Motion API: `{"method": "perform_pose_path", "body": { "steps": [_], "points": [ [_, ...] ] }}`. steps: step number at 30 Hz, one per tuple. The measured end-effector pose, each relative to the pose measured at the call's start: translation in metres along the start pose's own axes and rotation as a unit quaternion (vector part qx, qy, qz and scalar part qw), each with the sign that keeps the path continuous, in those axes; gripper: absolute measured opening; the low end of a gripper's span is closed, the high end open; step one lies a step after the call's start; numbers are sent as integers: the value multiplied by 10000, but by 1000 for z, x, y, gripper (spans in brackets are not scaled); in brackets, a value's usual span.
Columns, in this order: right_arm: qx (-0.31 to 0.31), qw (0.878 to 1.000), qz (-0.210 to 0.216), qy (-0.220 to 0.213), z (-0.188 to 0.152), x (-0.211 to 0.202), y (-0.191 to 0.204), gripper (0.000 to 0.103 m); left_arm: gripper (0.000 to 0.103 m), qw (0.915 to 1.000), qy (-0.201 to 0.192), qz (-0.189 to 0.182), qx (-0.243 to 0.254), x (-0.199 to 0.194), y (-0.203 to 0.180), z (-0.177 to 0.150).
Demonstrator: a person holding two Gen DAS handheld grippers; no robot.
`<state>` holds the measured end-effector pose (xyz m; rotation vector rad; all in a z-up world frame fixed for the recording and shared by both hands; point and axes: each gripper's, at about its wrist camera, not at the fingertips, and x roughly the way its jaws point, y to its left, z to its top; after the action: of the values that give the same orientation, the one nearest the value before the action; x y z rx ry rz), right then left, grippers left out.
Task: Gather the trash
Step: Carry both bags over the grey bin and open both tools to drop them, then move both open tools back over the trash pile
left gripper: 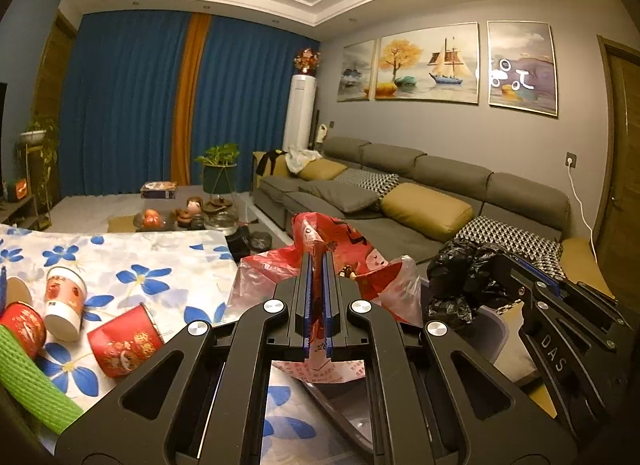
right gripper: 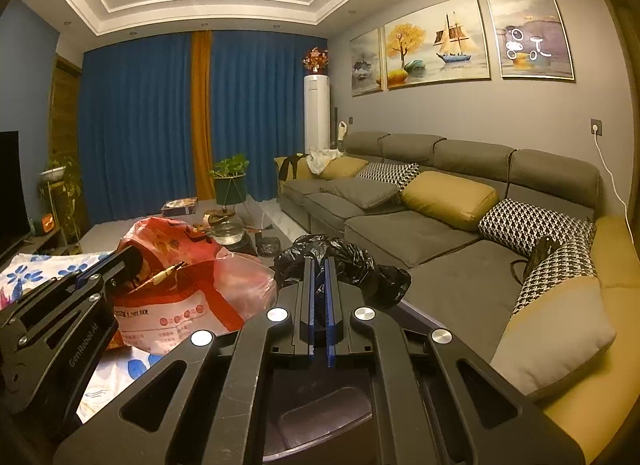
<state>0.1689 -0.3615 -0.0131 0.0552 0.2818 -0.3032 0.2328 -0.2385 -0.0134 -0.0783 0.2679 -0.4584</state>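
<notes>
My left gripper [left gripper: 319, 261] is shut on a red and clear plastic bag [left gripper: 352, 261], held up above the table's right edge; the bag also shows in the right wrist view [right gripper: 192, 285]. My right gripper [right gripper: 319, 265] is shut on a crumpled black trash bag [right gripper: 352, 261], held over a dark bin [right gripper: 320, 421] beside the sofa. The black bag also shows in the left wrist view [left gripper: 464, 277]. Red paper cups [left gripper: 120, 341] and a white one [left gripper: 64, 301] lie tipped on the flowered tablecloth [left gripper: 160, 261], left of the left gripper.
A green foam net sleeve [left gripper: 32, 389] lies at the table's near left. A grey sofa [right gripper: 420, 233] with yellow and patterned cushions runs along the right wall. A low tea table [left gripper: 192, 213] with pots and a plant stands beyond the table.
</notes>
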Motion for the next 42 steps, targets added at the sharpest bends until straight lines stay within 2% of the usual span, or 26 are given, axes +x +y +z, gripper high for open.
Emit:
{"method": "perform_pose_path", "body": {
  "steps": [5,8,9,10,12,13,15,17,22,23,29,36,42],
  "points": [
    [12,10000,-14,75,-1,4,3,5,5,9999,93,-35,-49,9,1,-3],
    [49,9999,3,103,2,5,3,6,5,9994,191,-271,-95,16,5,-4],
    [74,9999,20,82,2,5,2,13,5,9990,219,-367,-93,17,4,-5],
    [105,9999,32,54,2,5,0,27,5,9988,245,-425,-70,19,3,-5],
    [148,9999,35,34,2,5,-3,38,11,9982,357,-491,-13,23,3,-7],
    [175,9998,37,46,3,5,-5,39,14,9977,416,-540,-18,25,3,-8],
    [208,9997,7,82,3,7,-8,39,39,9969,514,-588,-65,27,7,-11],
    [235,9997,-19,79,4,5,-10,40,56,9972,476,-555,-137,25,12,-13],
    [252,9997,-71,8,3,-7,-10,59,80,9986,351,-224,-330,8,28,-11],
    [266,9996,-76,9,3,-10,-10,65,84,9989,317,-129,-327,2,31,-11],
    [181,9998,-96,36,-6,-29,2,87,95,9980,290,538,-149,-30,42,-12],
    [-3,10000,-27,-39,-18,-54,28,89,97,9909,204,1322,131,-79,58,-16],
    [96,9994,334,5,-24,-66,50,89,97,9812,24,1902,310,-127,79,-16]
  ]
}}
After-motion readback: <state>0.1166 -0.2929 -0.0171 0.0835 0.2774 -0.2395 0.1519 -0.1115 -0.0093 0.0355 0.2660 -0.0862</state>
